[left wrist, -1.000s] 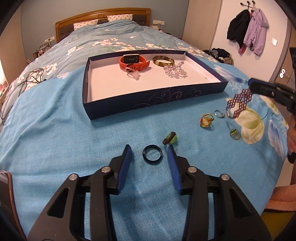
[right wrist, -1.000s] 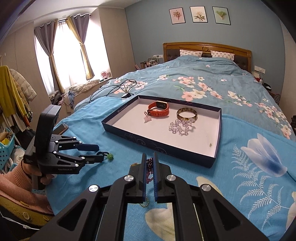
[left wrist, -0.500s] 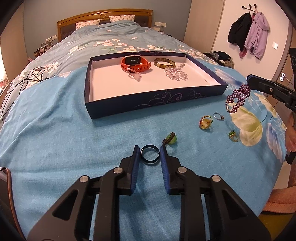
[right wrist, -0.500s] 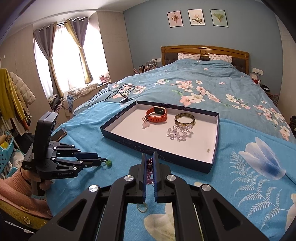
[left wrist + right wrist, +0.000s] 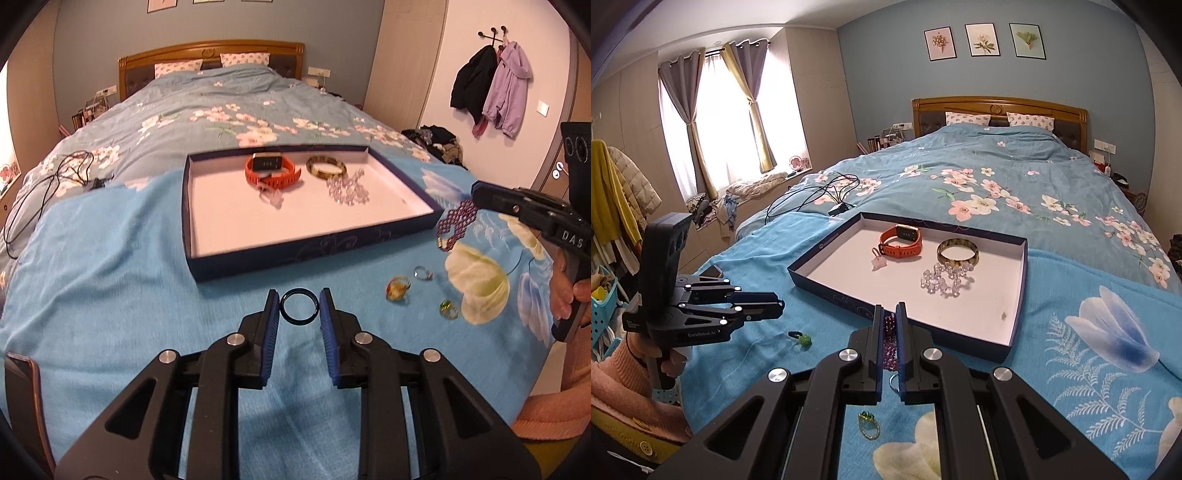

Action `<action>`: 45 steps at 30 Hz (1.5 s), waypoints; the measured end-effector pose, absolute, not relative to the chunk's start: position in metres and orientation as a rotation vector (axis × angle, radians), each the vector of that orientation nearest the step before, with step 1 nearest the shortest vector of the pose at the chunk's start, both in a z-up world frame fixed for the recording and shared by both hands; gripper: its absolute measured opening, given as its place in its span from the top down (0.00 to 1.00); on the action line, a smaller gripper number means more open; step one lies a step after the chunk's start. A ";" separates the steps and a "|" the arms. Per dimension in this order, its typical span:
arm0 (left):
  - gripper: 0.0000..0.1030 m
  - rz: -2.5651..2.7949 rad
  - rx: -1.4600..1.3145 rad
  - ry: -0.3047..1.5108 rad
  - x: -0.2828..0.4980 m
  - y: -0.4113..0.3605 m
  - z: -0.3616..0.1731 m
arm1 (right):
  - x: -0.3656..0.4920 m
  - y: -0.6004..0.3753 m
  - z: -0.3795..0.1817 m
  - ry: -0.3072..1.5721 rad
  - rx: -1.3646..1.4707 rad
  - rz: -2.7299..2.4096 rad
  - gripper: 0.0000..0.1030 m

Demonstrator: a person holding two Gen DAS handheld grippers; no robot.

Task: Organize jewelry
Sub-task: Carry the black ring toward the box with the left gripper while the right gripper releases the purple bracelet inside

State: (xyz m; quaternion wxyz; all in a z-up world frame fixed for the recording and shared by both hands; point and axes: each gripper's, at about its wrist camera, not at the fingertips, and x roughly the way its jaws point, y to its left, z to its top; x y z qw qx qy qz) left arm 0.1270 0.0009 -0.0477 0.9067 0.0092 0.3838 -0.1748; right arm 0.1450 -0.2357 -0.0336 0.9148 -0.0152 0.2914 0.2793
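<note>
In the tray (image 5: 314,254) I have the watch (image 5: 271,170), bangle (image 5: 327,168) and crystal beads (image 5: 347,190); my left hand-held gripper (image 5: 299,308) grasps the black ring (image 5: 299,306), my right hand-held gripper (image 5: 890,325) is clenched on the purple bracelet (image 5: 889,345), and four rings lie on the bed beside the tray.

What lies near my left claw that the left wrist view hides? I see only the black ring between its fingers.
Observer: In the right wrist view, a small green-bead ring lies on the blanket, just below the left claw that grips your black ring, apart from it.
Operator: Is the right claw closed squarely on the purple bracelet?
Observer: Yes. The right claw is shut on the purple bracelet, with beads bunched between both fingers.
</note>
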 end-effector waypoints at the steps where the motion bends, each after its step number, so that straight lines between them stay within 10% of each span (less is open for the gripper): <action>1: 0.78 -0.363 0.018 0.784 0.128 0.001 -0.045 | 0.146 -0.235 -0.032 0.596 -0.031 0.576 0.96; 45: 0.78 -0.370 0.042 0.779 0.224 -0.025 -0.034 | 0.244 -0.206 -0.031 0.635 -0.064 0.594 0.96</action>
